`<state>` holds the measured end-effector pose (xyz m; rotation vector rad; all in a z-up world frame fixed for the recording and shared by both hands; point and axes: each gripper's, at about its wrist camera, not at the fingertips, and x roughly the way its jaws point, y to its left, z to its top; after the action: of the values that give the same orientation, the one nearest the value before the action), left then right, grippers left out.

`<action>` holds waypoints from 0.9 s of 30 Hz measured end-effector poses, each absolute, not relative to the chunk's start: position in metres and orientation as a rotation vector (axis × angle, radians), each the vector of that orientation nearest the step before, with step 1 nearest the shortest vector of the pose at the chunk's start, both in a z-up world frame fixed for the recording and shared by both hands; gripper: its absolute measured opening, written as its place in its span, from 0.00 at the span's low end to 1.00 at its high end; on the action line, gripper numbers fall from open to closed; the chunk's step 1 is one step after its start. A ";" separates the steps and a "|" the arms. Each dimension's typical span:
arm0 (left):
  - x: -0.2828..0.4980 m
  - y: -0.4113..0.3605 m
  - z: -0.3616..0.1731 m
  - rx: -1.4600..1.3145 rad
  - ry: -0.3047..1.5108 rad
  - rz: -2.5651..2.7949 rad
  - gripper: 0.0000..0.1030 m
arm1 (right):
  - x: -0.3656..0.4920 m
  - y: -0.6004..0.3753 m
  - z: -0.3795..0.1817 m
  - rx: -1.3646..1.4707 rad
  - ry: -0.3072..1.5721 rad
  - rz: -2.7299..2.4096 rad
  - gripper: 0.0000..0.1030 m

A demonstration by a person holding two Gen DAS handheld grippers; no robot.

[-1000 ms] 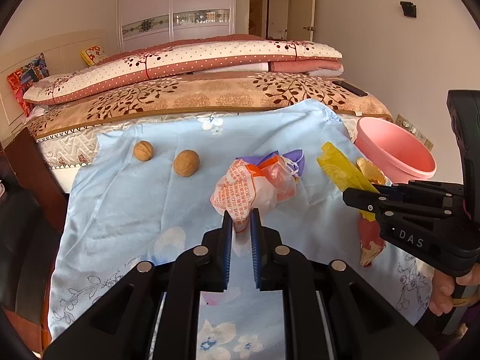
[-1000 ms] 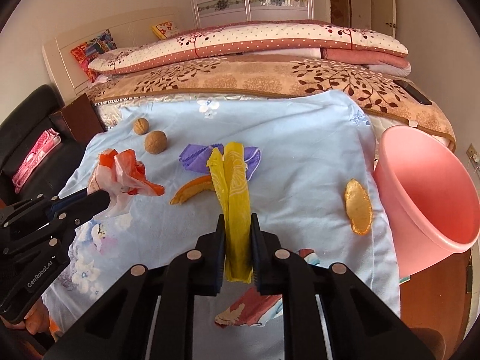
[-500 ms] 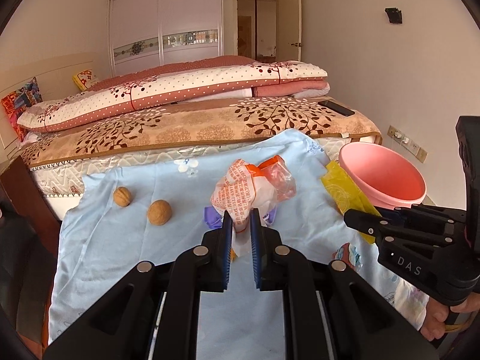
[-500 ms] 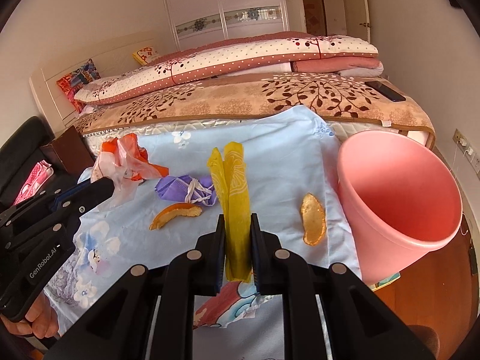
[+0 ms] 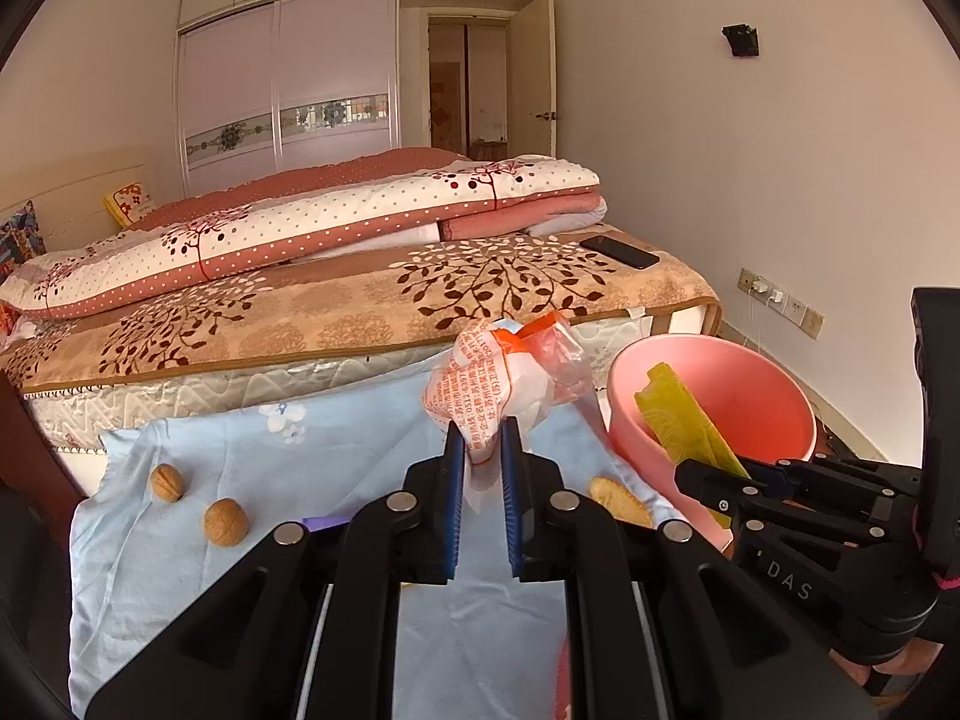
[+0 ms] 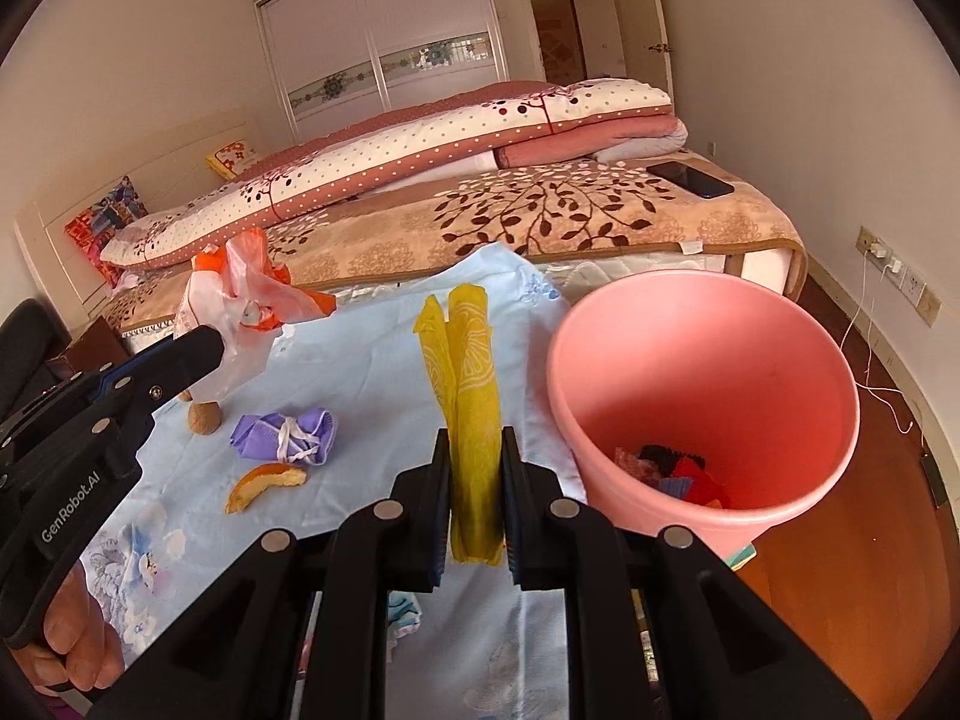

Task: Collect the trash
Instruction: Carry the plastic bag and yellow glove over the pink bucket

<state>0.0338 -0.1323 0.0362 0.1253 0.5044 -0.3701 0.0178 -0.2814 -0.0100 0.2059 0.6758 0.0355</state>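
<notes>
My left gripper (image 5: 480,441) is shut on a crumpled orange-and-white plastic bag (image 5: 498,378), held above the blue cloth; the bag also shows in the right wrist view (image 6: 246,306). My right gripper (image 6: 474,450) is shut on a folded yellow wrapper (image 6: 468,372), held just left of the pink bin (image 6: 708,396). In the left wrist view the wrapper (image 5: 684,426) overlaps the bin (image 5: 750,384). On the cloth lie a purple wad (image 6: 288,429), an orange peel (image 6: 264,480), another peel (image 5: 618,495) and two walnuts (image 5: 225,522).
The blue flowered cloth (image 6: 360,360) covers a table in front of a bed (image 5: 360,300) with folded quilts and a black phone (image 6: 690,179). The bin holds dark and red scraps (image 6: 678,468). A wooden floor (image 6: 870,540) and wall sockets lie to the right.
Both grippers have lifted and moved right toward the pink bin, each keeping its load. The bin now looms larger and its inside shows.
</notes>
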 end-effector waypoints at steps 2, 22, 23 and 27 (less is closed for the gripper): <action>0.036 -0.143 0.038 0.132 0.494 -0.386 0.11 | 0.018 -0.291 -0.008 0.216 0.670 0.017 0.14; 0.067 -0.242 0.028 0.149 0.504 -0.522 0.11 | 0.022 -0.386 -0.011 0.283 0.660 -0.166 0.14; 0.069 -0.247 0.027 0.144 0.510 -0.530 0.11 | 0.022 -0.390 -0.012 0.286 0.661 -0.173 0.14; 0.076 -0.259 0.019 0.135 0.547 -0.551 0.11 | 0.027 -0.403 -0.017 0.299 0.664 -0.196 0.14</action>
<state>0.0763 -0.2593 0.0190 0.1346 0.5470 -0.5509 0.0268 -0.4031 -0.0168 0.2988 0.6644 -0.1962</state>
